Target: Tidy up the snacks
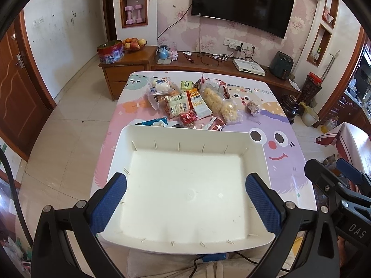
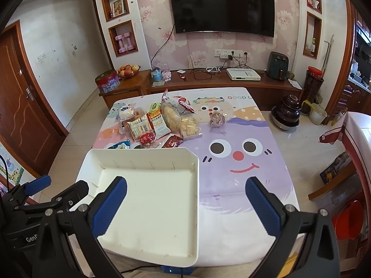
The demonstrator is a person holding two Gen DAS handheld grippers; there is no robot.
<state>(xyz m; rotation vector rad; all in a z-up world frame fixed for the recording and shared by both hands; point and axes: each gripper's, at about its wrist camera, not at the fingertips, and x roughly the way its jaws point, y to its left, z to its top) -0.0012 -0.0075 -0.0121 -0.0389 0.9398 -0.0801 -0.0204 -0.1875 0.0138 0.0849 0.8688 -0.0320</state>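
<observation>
An empty white bin [image 1: 257, 148] [image 2: 139, 154] sits at the near edge of the table. Beyond it lies a heap of snack packets [image 1: 185, 102] [image 2: 157, 122], and one small dark wrapped snack [image 1: 254, 107] [image 2: 216, 118] lies apart to the right. My left gripper [image 1: 185, 197] is open and empty, hovering above the bin's near part. My right gripper [image 2: 185, 199] is open and empty, above the bin's right wall and the tablecloth. The right gripper also shows at the right edge of the left wrist view [image 1: 334, 176]; the left one shows at the left edge of the right wrist view [image 2: 58, 190].
The table has a cartoon-face cloth [image 1: 278, 153] [image 2: 236, 162]. A wooden TV cabinet [image 2: 208, 81] with a fruit bowl [image 2: 128, 70], a tin and cables stands behind it. A dark pot [image 2: 287, 113] and a bucket stand on the floor at the right.
</observation>
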